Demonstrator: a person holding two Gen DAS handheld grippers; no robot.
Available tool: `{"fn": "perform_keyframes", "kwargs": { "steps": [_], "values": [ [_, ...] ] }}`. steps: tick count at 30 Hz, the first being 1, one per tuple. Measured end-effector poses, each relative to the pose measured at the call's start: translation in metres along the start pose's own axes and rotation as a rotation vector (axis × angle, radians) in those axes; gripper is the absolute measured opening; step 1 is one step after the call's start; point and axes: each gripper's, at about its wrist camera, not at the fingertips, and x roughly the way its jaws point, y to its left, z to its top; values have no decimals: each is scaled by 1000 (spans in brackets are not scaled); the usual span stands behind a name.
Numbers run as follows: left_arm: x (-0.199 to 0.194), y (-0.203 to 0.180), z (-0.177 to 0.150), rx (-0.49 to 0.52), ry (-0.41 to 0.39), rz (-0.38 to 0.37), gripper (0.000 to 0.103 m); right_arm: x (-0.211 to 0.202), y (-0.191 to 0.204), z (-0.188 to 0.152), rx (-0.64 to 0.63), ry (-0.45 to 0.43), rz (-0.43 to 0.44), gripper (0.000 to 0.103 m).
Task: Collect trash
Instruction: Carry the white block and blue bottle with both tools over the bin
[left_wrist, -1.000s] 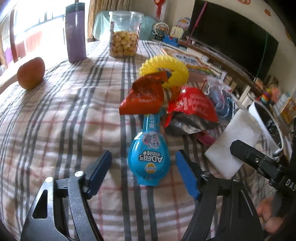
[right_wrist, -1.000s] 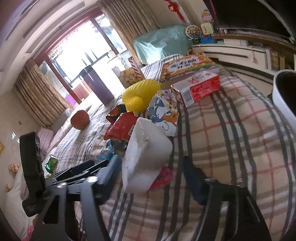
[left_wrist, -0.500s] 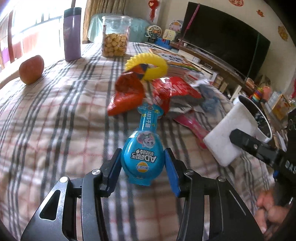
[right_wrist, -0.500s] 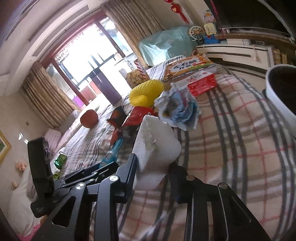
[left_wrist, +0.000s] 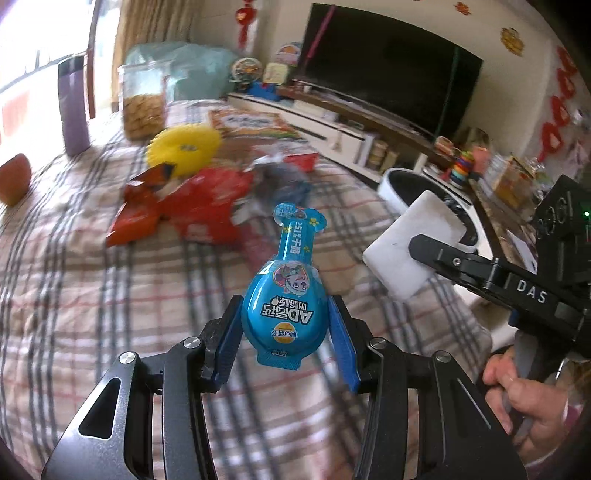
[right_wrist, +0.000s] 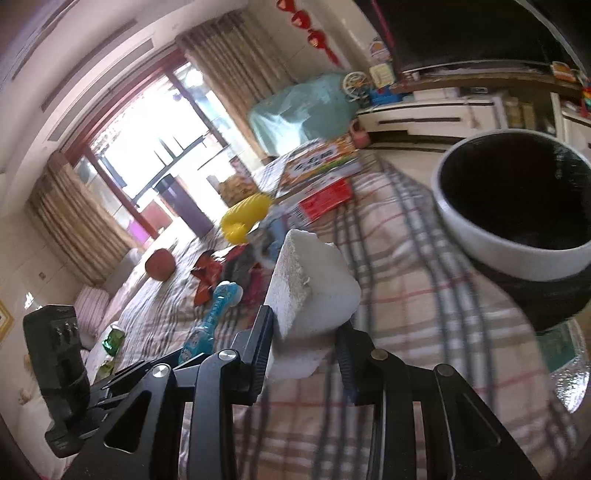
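**Trash half gathered, both tongs loaded**

Trash in hand: left gripper (left_wrist: 284, 328) clamps a blue pouch (left_wrist: 283, 302) printed "AD", right gripper (right_wrist: 306, 332) squeezes a white foam block (right_wrist: 314, 291), both lifted above the plaid cloth (left_wrist: 74, 295) beside the white bin (right_wrist: 517, 236). Red wrappers (left_wrist: 177, 206) remain. "DAS" marks the tool.

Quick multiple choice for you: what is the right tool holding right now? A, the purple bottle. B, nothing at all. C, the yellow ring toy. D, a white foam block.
D: in the right wrist view the right tool has its two fingers pressed on the white foam block, lifted clear of the plaid cloth, near the white-rimmed bin.
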Motion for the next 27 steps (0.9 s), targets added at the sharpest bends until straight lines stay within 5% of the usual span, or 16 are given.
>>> {"fn": "perform_keyframes", "kwargs": {
  "steps": [27],
  "values": [
    [44,-92,40,127,14,-105,45,-59,-83,34,115,-129,-150,33]
  ]
}}
